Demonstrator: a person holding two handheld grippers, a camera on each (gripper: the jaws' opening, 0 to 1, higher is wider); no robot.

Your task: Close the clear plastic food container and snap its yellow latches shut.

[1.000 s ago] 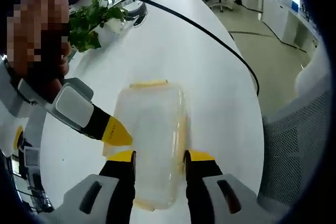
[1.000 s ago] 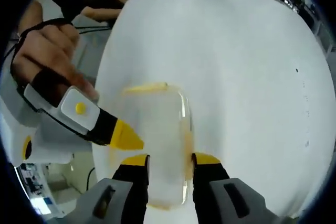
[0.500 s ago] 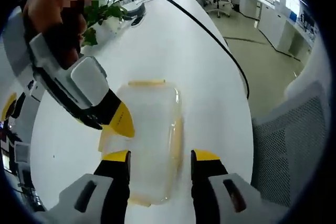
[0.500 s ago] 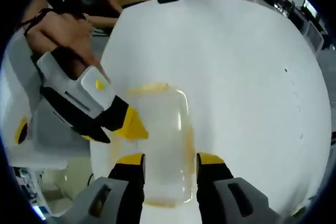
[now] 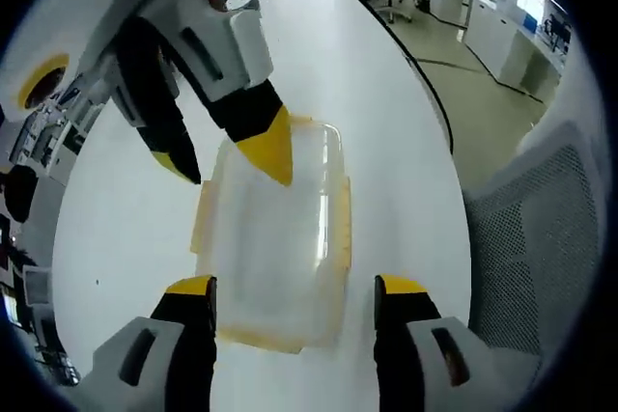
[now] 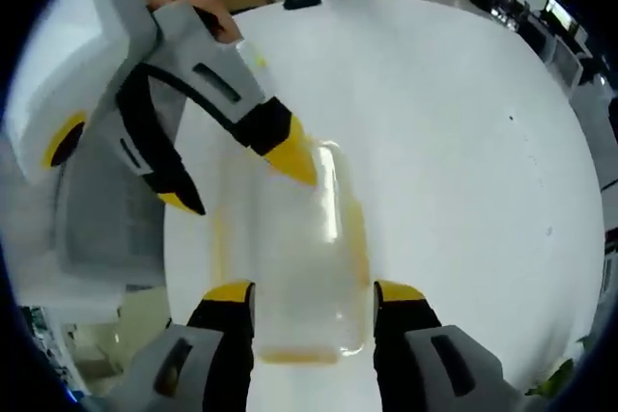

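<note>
Container (image 5: 275, 248) between spread left claw (image 5: 294, 288)

Far end of the clear container (image 5: 275, 238) is covered by the other gripper's yellow-tipped finger (image 5: 263, 145) in the left gripper view, so that end's latch can't be read. In the right gripper view the container's (image 6: 294, 267) far corner sits behind a like finger (image 6: 288, 153) (contact not discernible). Yellow latches (image 5: 343, 229) show as blurred strips; snapped or loose, cannot tell.
</note>
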